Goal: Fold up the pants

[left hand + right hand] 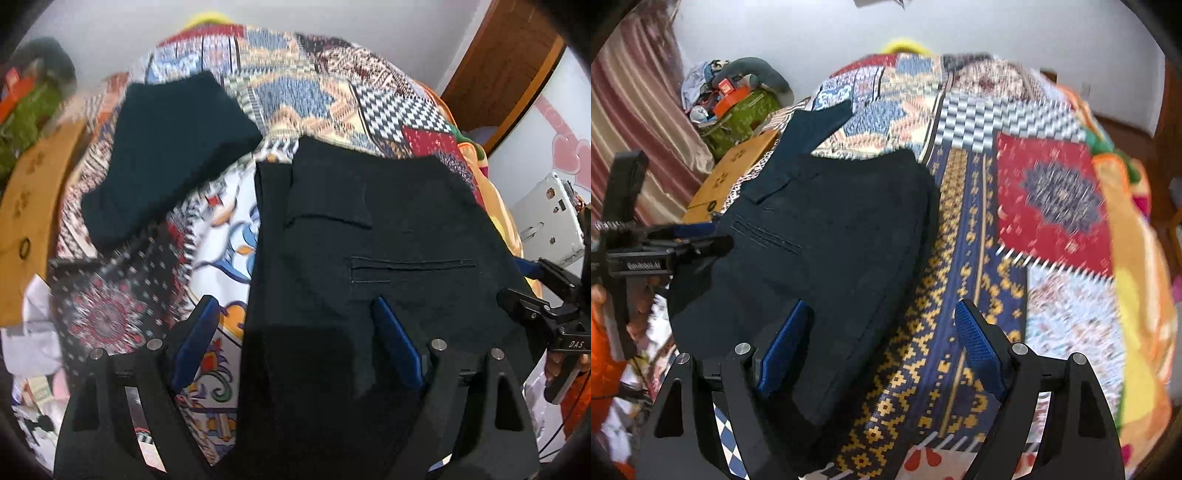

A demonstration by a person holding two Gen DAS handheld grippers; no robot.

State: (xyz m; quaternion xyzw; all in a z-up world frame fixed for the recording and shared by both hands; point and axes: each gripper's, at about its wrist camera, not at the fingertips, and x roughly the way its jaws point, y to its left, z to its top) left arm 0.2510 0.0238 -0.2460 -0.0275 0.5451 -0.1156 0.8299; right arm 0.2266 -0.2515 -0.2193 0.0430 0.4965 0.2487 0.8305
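Left wrist view: folded black pants (pixel 388 236) lie on patterned bedspread (pixel 295 92).

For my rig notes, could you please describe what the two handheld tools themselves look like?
Both match: the left tool and right tool have matte black angular linkage arms with round silver pivot pins, and blue textured pads on the fingers. Seen from the left wrist view, the right tool's black body carries white lettering.
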